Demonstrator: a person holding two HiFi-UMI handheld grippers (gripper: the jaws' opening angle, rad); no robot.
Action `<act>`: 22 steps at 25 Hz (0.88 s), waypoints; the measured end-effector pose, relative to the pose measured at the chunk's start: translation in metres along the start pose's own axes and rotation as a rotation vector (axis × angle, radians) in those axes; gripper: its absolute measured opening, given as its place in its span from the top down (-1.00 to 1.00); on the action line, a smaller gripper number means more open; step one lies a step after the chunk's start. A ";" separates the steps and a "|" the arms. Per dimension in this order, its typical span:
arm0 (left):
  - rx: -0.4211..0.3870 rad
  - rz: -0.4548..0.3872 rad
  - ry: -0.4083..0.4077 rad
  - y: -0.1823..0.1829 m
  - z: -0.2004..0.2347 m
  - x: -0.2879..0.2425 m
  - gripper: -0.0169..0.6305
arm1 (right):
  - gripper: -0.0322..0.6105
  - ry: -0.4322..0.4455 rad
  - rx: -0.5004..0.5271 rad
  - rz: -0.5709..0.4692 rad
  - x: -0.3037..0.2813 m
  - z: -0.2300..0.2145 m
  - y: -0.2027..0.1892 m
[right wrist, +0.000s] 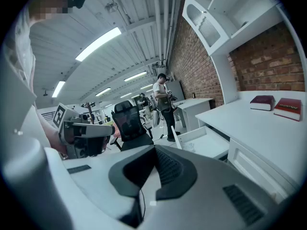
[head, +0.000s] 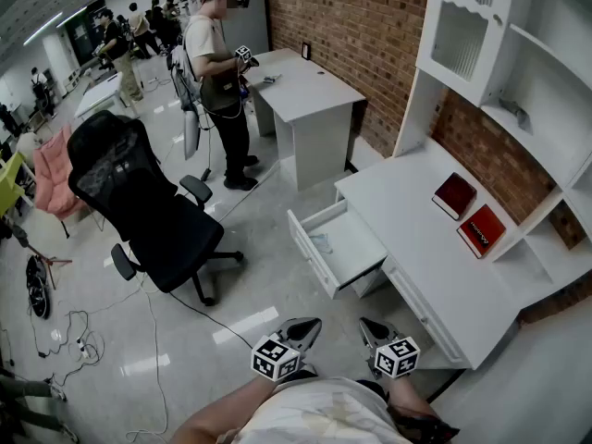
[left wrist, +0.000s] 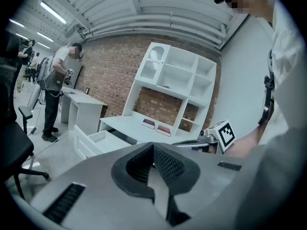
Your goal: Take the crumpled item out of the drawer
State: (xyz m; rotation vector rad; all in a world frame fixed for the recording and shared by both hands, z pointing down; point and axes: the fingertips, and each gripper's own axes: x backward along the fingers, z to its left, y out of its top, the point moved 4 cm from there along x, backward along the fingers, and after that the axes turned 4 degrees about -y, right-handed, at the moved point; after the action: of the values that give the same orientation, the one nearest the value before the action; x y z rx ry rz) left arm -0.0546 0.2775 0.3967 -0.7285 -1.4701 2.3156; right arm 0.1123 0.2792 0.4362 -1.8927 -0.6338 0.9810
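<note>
The white desk (head: 421,248) stands at the right with its drawer (head: 344,245) pulled open toward the floor. A small pale crumpled item (head: 321,241) lies in the drawer near its front. In the right gripper view the drawer (right wrist: 207,142) shows with the crumpled item (right wrist: 190,146) inside. Both grippers are held low in front of my body, well short of the drawer. My left gripper (head: 310,325) and my right gripper (head: 367,325) are shut with nothing between the jaws. The left gripper view shows the drawer (left wrist: 97,139) far off beyond its closed jaws.
Two red books (head: 453,195) (head: 481,229) lie on the desktop under white shelves (head: 527,72). A black office chair (head: 139,202) stands left of the drawer. A person (head: 222,72) works at another white desk (head: 305,91) behind. Cables (head: 74,336) trail on the floor at left.
</note>
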 end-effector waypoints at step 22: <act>0.005 0.016 -0.052 -0.008 -0.028 -0.011 0.89 | 0.83 -0.113 -0.006 0.014 0.040 -0.010 -0.022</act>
State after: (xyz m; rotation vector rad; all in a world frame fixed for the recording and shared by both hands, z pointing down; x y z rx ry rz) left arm -0.0299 0.2967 0.3971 -0.6866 -1.4850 2.3663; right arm 0.1422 0.3142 0.4437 -1.8592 -0.6909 1.1025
